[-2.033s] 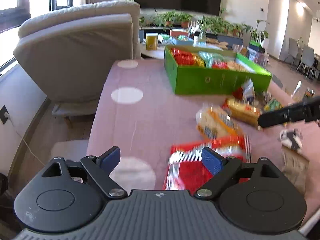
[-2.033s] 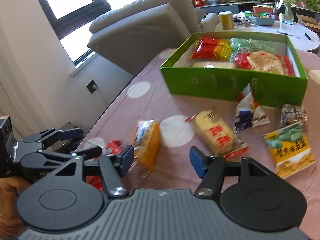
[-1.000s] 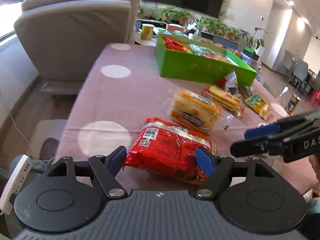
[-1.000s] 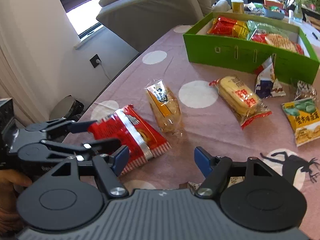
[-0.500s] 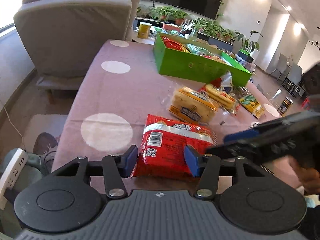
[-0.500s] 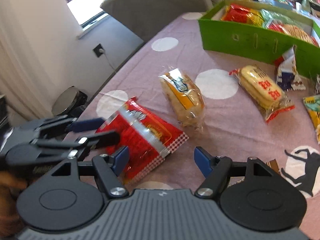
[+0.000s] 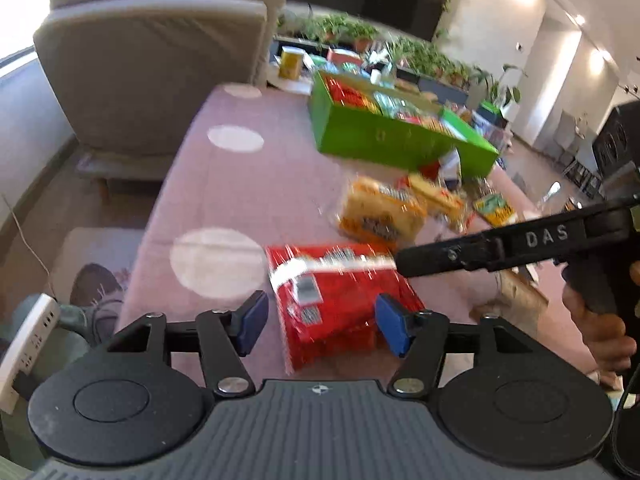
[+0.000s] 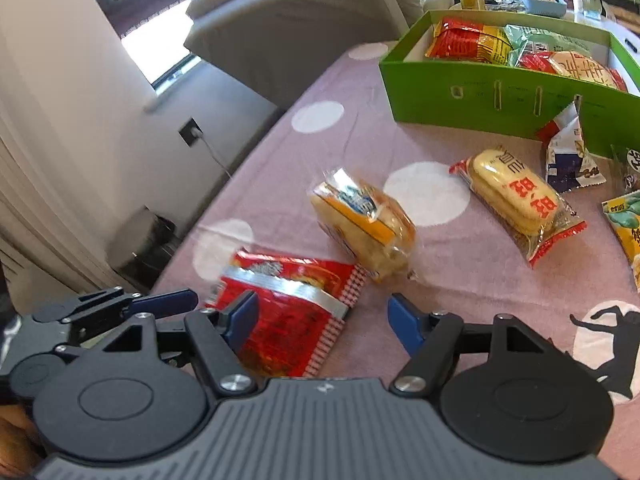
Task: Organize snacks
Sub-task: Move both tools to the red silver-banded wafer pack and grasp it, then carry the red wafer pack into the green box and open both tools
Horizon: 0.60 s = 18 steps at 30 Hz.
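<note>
packet (image 8: 288, 320) nearest | bread (image 8: 362, 228) behind it | box (image 8: 500, 96) farthest, on table (image 8: 280, 160)

Two black handheld grippers, blue pads on their fingers

Left gripper (image 7: 320, 326), right gripper (image 8: 322, 322): ribbed grey housing, round black discs, silver pivot screws; "DAS" lettering marks one finger.

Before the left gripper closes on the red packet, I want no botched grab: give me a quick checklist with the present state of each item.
1. Red packet lies between the left gripper pads: ok.
2. Pads not yet pressing; the jaws have just been opening, gaps show on both sides: ok.
3. Right gripper open and holding nothing: ok.
4. Right gripper clear of the packet: not ok; from the left wrist view its finger reaches over the packet's far edge.
5. Bread pack clear of the packet: cannot tell; they look nearly touching.
6. Room left in the green box: cannot tell; snacks already fill the visible part.
</note>
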{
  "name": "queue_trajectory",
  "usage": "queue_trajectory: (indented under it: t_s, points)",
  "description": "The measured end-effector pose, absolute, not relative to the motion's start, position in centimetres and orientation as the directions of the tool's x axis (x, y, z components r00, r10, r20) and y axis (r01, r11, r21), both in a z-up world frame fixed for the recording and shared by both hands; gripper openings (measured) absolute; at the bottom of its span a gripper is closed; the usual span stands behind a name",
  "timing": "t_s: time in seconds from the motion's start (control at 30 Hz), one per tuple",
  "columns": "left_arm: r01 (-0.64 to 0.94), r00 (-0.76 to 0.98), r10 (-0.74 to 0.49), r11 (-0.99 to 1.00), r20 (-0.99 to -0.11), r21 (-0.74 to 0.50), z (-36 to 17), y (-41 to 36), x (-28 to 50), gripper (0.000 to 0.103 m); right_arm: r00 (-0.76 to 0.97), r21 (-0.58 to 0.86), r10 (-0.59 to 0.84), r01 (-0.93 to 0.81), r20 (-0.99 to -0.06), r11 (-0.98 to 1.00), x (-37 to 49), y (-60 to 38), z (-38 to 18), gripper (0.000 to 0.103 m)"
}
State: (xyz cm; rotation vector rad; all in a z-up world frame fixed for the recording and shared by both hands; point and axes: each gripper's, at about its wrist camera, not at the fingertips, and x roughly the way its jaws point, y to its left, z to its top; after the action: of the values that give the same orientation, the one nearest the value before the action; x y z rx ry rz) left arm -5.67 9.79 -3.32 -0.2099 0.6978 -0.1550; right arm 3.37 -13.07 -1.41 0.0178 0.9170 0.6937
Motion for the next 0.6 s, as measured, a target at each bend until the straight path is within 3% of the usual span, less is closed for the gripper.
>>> queue_trajectory:
  t_s: [0.23, 0.33, 0.4, 0.6]
  points:
    - [0.051, 0.742, -0.226, 0.958, -0.631, -0.283, -5.0, 10.6, -4.5, 0.054, 0.354, 0.325, 0.549, -0.525, -0.758, 0.787, 3.7, -11.6, -2.8, 0.071]
    - [0.087, 0.739, -0.258, 0.952, -0.622, -0.292, -4.8, 10.3, -4.6, 0.041, 0.356, 0.318, 0.552, -0.538, -0.754, 0.781, 3.5, -11.0, -3.1, 0.054]
    - [0.117, 0.731, -0.268, 0.955, -0.627, -0.271, -4.5, 9.5, -4.7, 0.041, 0.327, 0.358, 0.581, -0.538, -0.745, 0.763, 3.5, -10.8, -2.9, 0.04]
    - [0.152, 0.74, -0.277, 0.957, -0.613, -0.249, -3.6, 8.3, -5.0, 0.039, 0.371, 0.298, 0.573, -0.582, -0.731, 0.756, 2.8, -10.6, -1.9, 0.036]
